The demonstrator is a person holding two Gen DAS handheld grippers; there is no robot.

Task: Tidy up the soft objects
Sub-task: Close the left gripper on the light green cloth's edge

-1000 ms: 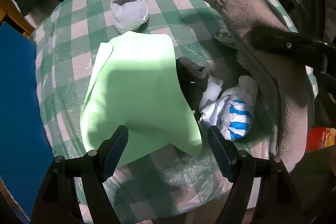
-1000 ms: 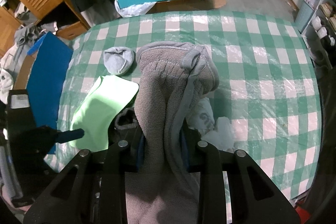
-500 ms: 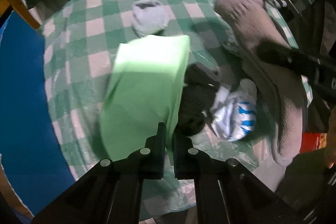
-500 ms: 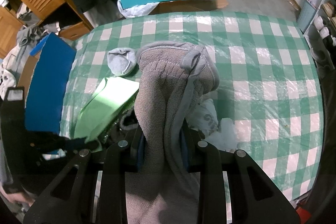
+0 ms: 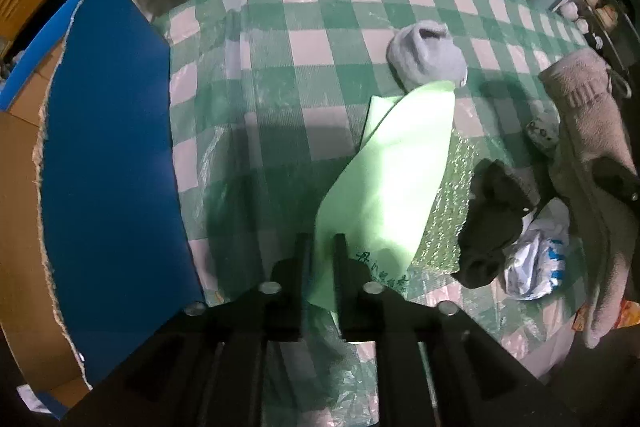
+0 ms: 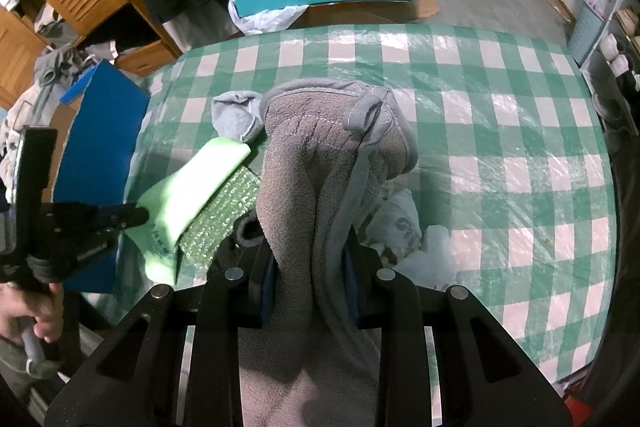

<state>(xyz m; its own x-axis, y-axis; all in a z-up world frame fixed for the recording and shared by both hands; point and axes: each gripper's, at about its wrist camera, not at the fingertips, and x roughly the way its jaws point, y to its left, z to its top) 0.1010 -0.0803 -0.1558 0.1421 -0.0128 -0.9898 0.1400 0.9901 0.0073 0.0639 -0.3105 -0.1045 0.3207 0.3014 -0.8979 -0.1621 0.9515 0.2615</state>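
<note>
At the left edge of the table (image 5: 312,39), beside the blue box flap (image 5: 108,155), our left gripper (image 5: 320,251) points straight down with the green padded mailer (image 5: 392,179) between its jaws, which are easing apart around the near corner. The mailer's long axis runs away from us toward the pale grey sock (image 5: 426,57), which touches its far end. Rightward, near the front edge, lie a dark sock (image 5: 492,223) and a crumpled bag (image 5: 536,255). Our right gripper (image 6: 312,267) is clamped narrow on the grey fleece garment (image 6: 332,163), held upright. We judge the box nearer the left hand.
</note>
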